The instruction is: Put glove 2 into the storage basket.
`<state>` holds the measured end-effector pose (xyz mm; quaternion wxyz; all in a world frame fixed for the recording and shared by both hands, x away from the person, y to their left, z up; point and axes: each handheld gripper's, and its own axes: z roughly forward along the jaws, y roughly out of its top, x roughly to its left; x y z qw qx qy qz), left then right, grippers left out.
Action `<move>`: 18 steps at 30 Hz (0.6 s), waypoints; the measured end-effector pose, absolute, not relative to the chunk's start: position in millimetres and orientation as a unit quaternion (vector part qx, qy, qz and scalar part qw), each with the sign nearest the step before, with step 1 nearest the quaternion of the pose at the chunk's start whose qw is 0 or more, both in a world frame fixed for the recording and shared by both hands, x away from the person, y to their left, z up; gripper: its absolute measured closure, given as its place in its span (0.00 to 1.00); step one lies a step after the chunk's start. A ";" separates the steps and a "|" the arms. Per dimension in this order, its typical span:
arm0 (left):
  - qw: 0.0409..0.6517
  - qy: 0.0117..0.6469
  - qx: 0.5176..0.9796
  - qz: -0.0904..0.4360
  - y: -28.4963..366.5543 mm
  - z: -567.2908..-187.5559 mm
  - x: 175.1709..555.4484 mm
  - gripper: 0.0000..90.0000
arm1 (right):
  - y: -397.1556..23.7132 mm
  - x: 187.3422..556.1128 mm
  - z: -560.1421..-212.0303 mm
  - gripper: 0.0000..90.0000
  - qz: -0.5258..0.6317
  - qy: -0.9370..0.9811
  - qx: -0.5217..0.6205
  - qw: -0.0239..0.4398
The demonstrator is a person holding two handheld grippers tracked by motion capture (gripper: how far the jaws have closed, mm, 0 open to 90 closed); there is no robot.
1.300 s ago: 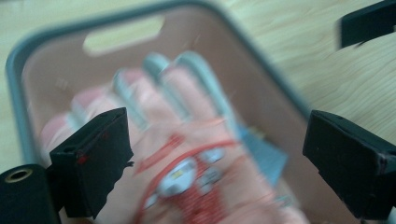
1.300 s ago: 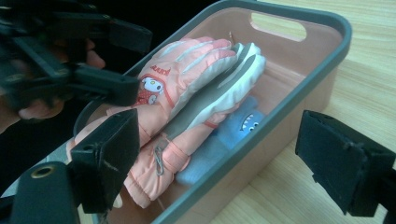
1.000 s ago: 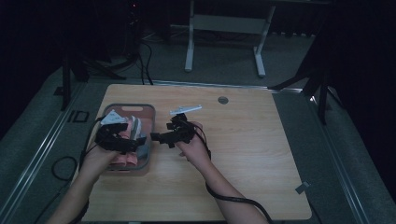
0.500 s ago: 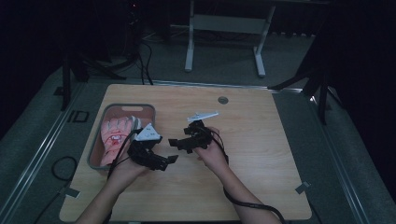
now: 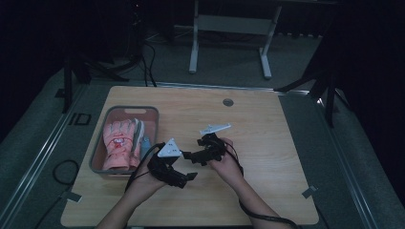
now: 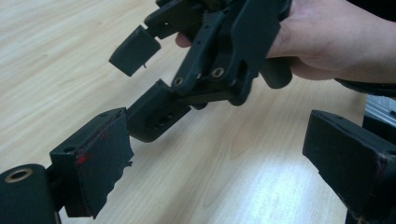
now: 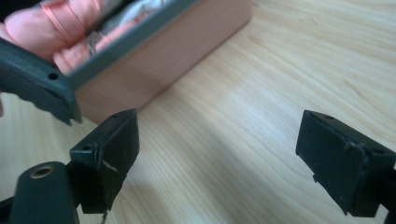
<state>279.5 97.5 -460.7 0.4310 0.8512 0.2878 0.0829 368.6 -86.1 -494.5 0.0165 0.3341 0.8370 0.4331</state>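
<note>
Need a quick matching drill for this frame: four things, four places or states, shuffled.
Things:
1. pink glove
2. grey bin
3. left gripper
4. round metal disc

Places or states:
A. near the table's far edge
B. open, over bare wood
C. lying inside the bin
D. on the table's left side

Pairs: 1-C, 2-D, 3-B, 4-A

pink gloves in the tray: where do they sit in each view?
High view: pink gloves lie in the grey tray at the table's left, left of both grippers.
Left gripper view: not in it.
Right gripper view: the gloves are at top left, behind the tray's rim.
Shared landmark: the light wooden tabletop, under the jaws in both gripper views.
</note>
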 end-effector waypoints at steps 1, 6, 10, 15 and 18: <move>0.432 0.286 0.852 0.082 95.0 -462.5 278.5 0.09 | -88.4 368.0 -496.4 0.15 0.433 0.837 0.335 0.016; 0.433 0.272 0.856 0.080 85.2 -470.8 273.8 0.09 | -100.8 364.1 -506.6 0.15 0.427 0.839 0.336 0.023; 0.432 0.267 0.859 0.067 77.9 -481.6 272.0 0.09 | -111.1 362.5 -515.4 0.14 0.422 0.840 0.342 0.020; 0.425 0.259 0.866 0.056 70.1 -495.2 270.5 0.09 | -120.5 359.6 -527.3 0.14 0.410 0.843 0.348 0.017; 0.427 0.256 0.866 0.049 67.3 -500.8 270.1 0.09 | -125.1 359.4 -533.4 0.14 0.404 0.844 0.352 0.014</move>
